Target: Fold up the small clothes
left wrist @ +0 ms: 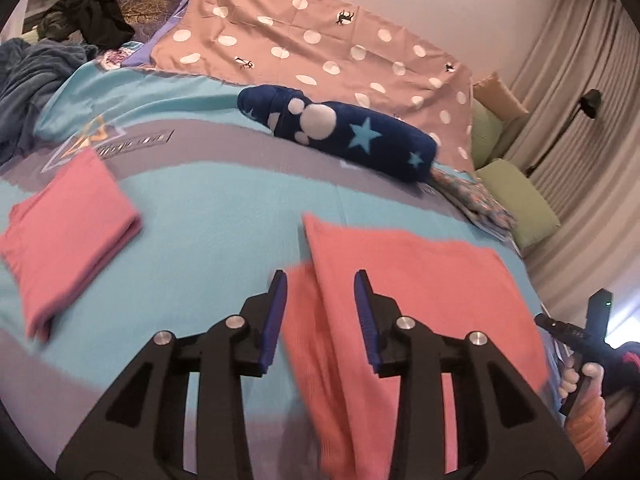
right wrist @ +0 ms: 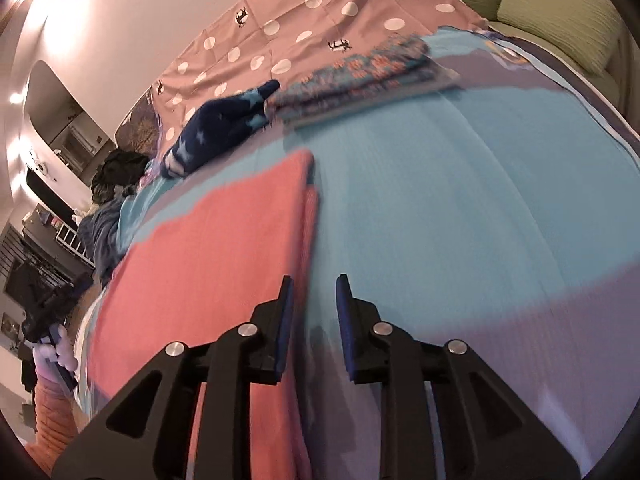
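Note:
A salmon-pink garment (left wrist: 420, 280) lies folded flat on the blue bed cover (left wrist: 220, 208); it also shows in the right wrist view (right wrist: 208, 248). My left gripper (left wrist: 321, 280) is open and empty, hovering over the garment's left edge. My right gripper (right wrist: 314, 284) is open and empty, just above the cover at the garment's right edge. A second pink garment (left wrist: 68, 224), folded into a small square, lies at the left.
A rolled navy blanket with stars (left wrist: 340, 128) lies behind, with a polka-dot sheet (left wrist: 312, 40) beyond it. A patterned folded cloth (right wrist: 360, 76) sits at the back right. Green cushions (right wrist: 560, 20) and dark clothes (left wrist: 92, 16) lie at the bed's edges.

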`<action>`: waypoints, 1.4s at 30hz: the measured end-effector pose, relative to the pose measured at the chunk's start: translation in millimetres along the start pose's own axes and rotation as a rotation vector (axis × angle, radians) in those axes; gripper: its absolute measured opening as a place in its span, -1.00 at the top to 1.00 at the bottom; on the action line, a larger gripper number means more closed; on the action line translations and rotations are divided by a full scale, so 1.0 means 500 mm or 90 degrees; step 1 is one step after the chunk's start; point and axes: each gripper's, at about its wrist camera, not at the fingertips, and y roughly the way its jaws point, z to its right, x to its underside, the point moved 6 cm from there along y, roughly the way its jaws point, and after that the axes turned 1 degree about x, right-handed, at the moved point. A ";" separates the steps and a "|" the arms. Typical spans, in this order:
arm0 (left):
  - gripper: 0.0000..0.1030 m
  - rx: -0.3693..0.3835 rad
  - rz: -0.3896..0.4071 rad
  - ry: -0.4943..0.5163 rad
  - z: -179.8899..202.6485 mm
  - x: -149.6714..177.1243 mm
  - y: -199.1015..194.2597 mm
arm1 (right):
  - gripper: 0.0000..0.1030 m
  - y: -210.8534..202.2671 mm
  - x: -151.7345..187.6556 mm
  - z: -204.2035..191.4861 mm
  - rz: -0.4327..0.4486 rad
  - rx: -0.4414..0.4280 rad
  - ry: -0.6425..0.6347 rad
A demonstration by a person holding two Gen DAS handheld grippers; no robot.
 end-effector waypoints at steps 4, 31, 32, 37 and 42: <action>0.34 0.024 -0.005 -0.018 0.010 0.087 -0.068 | 0.50 -0.042 0.069 0.010 -0.009 -0.002 0.021; 0.06 -0.051 -0.043 0.124 0.070 0.276 -0.106 | 0.14 -0.103 0.189 -0.060 -0.006 0.001 -0.025; 0.06 -0.051 -0.045 0.133 0.073 0.277 -0.103 | 0.14 -0.099 0.183 -0.059 -0.005 -0.001 -0.018; 0.98 -0.056 -0.061 0.164 0.082 0.276 -0.088 | 0.87 -0.078 0.165 -0.049 -0.008 -0.011 0.008; 1.00 -0.102 -0.038 0.210 0.079 0.265 -0.123 | 0.89 -0.107 0.152 -0.036 0.013 -0.003 0.022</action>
